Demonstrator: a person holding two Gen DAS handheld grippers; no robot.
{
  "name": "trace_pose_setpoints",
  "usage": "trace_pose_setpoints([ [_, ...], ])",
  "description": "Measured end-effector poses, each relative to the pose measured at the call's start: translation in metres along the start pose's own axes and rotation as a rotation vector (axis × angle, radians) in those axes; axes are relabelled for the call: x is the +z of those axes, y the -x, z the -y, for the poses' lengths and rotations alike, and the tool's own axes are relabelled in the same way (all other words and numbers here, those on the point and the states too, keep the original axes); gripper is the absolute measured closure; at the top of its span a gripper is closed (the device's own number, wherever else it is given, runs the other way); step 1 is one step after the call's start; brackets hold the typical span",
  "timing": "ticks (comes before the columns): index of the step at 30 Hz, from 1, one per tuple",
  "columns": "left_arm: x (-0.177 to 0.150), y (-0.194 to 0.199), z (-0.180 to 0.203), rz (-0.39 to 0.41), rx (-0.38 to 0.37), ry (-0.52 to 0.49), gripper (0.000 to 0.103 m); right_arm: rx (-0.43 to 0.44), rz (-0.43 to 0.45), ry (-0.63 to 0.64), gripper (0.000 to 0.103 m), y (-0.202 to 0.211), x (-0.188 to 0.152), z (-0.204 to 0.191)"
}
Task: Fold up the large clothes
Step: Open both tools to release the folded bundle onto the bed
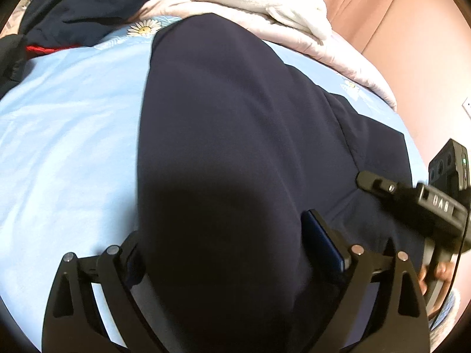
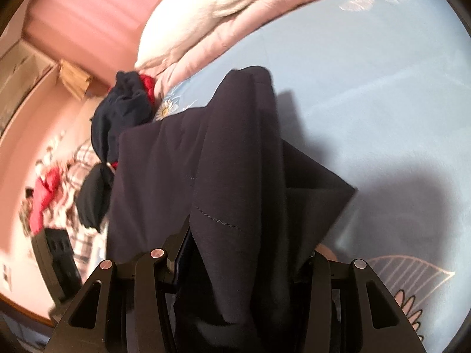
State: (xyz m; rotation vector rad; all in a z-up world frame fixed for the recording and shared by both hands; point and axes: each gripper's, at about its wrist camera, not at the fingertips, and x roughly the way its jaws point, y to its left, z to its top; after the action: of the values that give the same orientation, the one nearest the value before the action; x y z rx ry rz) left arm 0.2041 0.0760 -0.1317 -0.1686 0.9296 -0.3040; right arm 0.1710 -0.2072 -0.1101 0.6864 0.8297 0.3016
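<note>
Item one: navy garment [image 1: 235,135], large, dark, spread ahead of my left jaws across the bed sheet [image 1: 73,123], pale blue with printed daisies. Its near end bulges up between my left gripper [image 1: 235,253] fingers; those jaws stand wide with cloth filling the gap, and whether they actually pinch it I cannot tell.

Item two: same garment [image 2: 235,176] seen from my right gripper [image 2: 244,264]. A thick fold of it runs straight out from between these jaws, which look clamped on the fabric, though the pads are buried under cloth. A stitched seam shows just ahead of the jaws; a flat corner of the garment sticks out to their right, over the sheet.

Item three: my right gripper [image 1: 412,197] also appears at the right of my left jaws, hovering over the garment's edge.

Item four: white and pink quilt [image 1: 265,3], bunched at the far edge of the bed beyond the garment.

Item five: heap of dark clothes [image 1: 82,3] with a red piece, far left of my left jaws.
</note>
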Motion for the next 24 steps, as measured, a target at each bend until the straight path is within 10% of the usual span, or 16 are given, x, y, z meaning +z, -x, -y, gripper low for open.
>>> trace_pose_setpoints([
  [24,-0.014,0.022,-0.019,0.004,0.089,-0.065,0.007,-0.276,0.166,0.057,0.056,0.042,-0.006,-0.009],
])
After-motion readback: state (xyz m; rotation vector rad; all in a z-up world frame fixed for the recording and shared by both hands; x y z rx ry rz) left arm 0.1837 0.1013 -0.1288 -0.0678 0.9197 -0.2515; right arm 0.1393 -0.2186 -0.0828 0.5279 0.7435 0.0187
